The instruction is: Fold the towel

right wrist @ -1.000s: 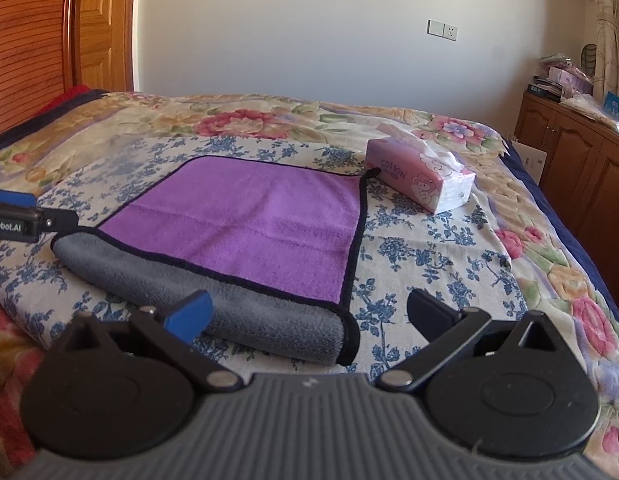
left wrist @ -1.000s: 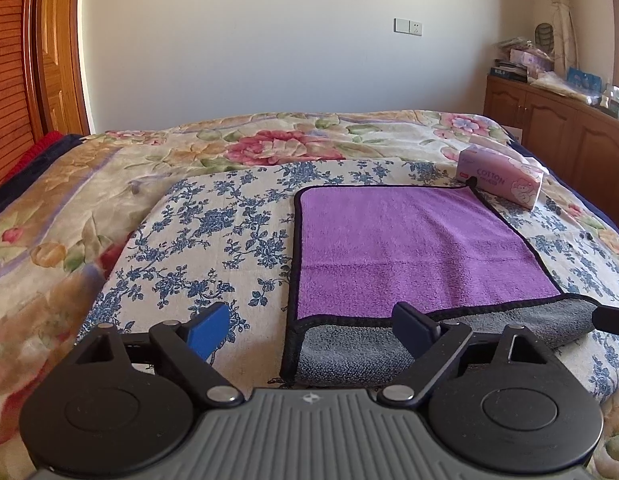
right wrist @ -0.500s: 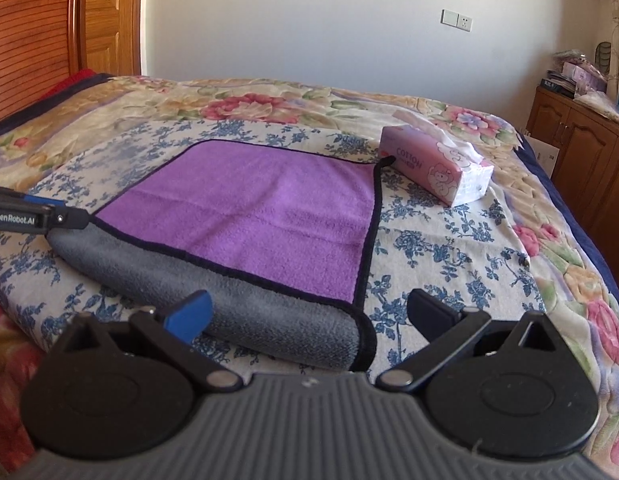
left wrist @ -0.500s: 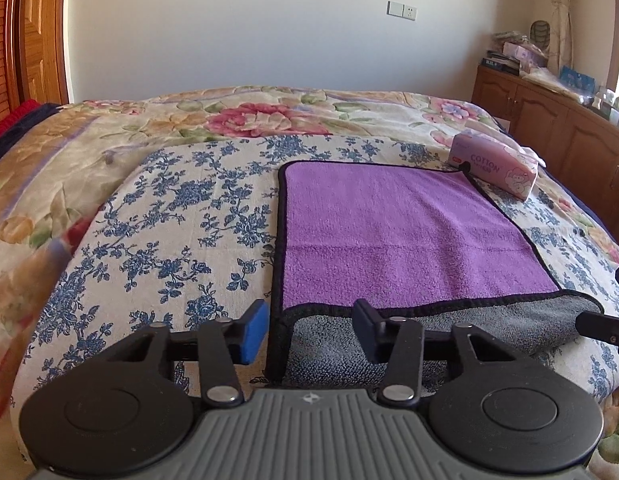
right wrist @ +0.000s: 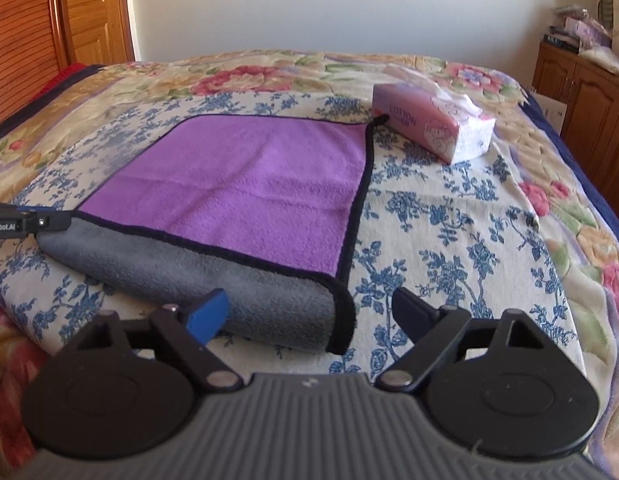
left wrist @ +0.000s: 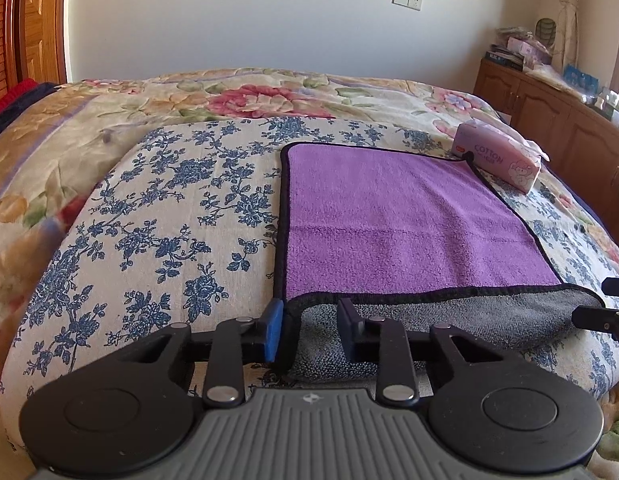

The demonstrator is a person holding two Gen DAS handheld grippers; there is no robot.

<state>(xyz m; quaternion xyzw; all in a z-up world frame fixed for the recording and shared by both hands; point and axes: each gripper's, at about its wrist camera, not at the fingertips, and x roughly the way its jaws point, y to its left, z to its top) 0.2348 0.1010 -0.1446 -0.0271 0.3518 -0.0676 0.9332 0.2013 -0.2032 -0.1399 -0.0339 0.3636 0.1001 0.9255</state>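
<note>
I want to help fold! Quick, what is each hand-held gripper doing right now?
Left hand-held gripper: partly open, jaws around the towel's near left corner, not shut.
Right hand-held gripper: open wide, holding nothing.

"COTTON" on the pink tissue pack (left wrist: pixel 496 157) (right wrist: pixel 428 126); partial "Robot.AI" on the left gripper (right wrist: pixel 27 222).

Floral bed (left wrist: pixel 161 216) bearing towel (left wrist: pixel 397 220), tissue pack (left wrist: pixel 497 158)
</note>
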